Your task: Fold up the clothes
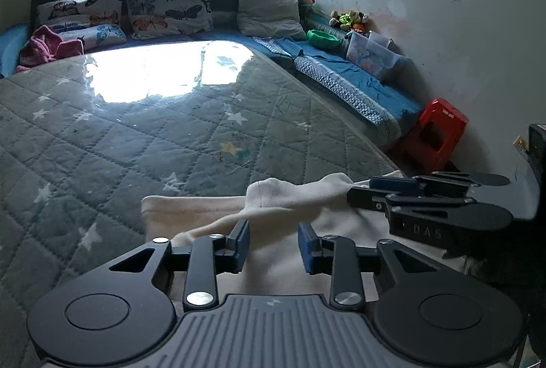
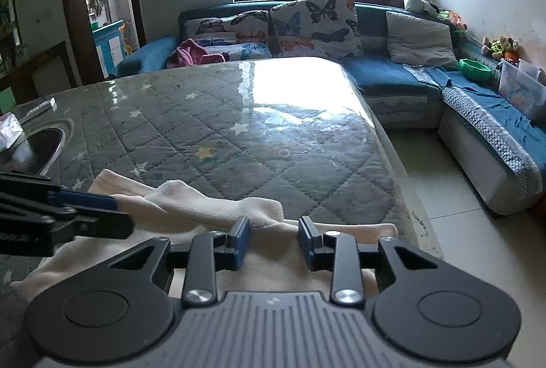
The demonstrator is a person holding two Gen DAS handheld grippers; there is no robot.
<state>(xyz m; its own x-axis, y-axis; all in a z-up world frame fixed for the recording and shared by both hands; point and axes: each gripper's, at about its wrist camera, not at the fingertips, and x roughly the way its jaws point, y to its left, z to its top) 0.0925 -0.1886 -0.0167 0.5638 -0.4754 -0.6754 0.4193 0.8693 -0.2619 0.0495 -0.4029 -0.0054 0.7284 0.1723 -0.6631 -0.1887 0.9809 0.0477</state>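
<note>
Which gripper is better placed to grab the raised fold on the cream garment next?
Probably the right gripper: the raised fold lies just ahead of its open jaws. The left gripper, also open, has the fold further ahead and rightward, with flat cream garment between its jaws.

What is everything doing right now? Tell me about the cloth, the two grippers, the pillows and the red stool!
Cream fleece garment: lying rumpled at the table's near edge, partly folded over itself.
Left gripper: open above the garment, nothing pinched.
Right gripper: open above the garment, nothing pinched.
Butterfly-print pillows: propped against the sofa back.
Red plastic stool: standing on the floor by the wall.
Grey quilted star-print table cover: spread flat under shiny plastic.
</note>
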